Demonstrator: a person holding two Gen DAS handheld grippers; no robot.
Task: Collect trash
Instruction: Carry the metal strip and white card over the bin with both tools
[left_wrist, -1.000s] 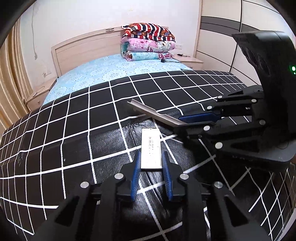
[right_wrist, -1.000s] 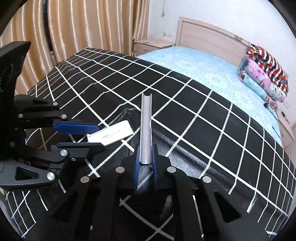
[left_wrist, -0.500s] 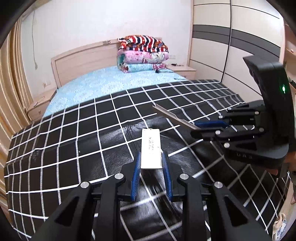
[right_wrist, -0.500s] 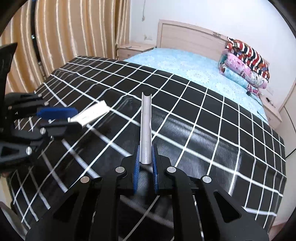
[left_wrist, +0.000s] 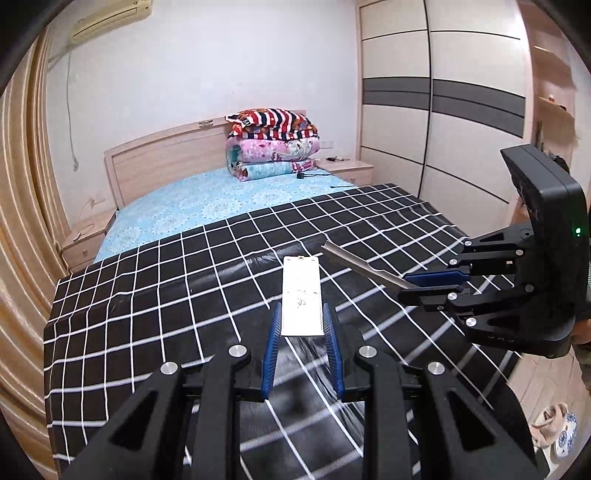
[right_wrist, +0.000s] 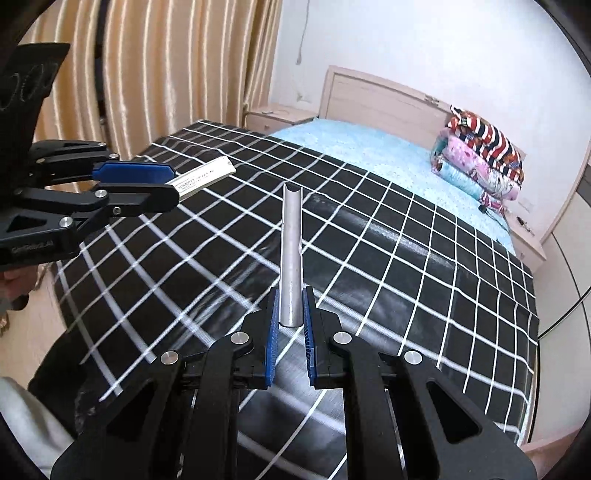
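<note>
The left gripper (left_wrist: 301, 325) has its jaws closed flat on the near end of a white card (left_wrist: 301, 291), which juts straight forward between the blue pads, long axis in line with the fingers; from the right wrist view the same card (right_wrist: 205, 176) sticks out level from the left gripper (right_wrist: 168, 186), held in the air above the bed (right_wrist: 388, 236) and touching nothing else. The right gripper (right_wrist: 290, 321) has its jaws narrow, pinching the lower end of a grey tube (right_wrist: 291, 258); the tube runs straight ahead along the fingers, its open end farthest from the jaws; in the left wrist view the tube (left_wrist: 364, 264) slants toward the card's far end, near it but apart.

Both pieces of trash are already in hand, so the coming move seems to turn on where a bin lies, and no bin shows in either view; each piece extends well forward of its jaws, so the far tips would need to point downward over a container before release; neither hand is plainly nearer. The risk I judge most likely is the tube's tip knocking the card, since the two grippers sit close side by side over the black checked cover (left_wrist: 155, 295).
</note>
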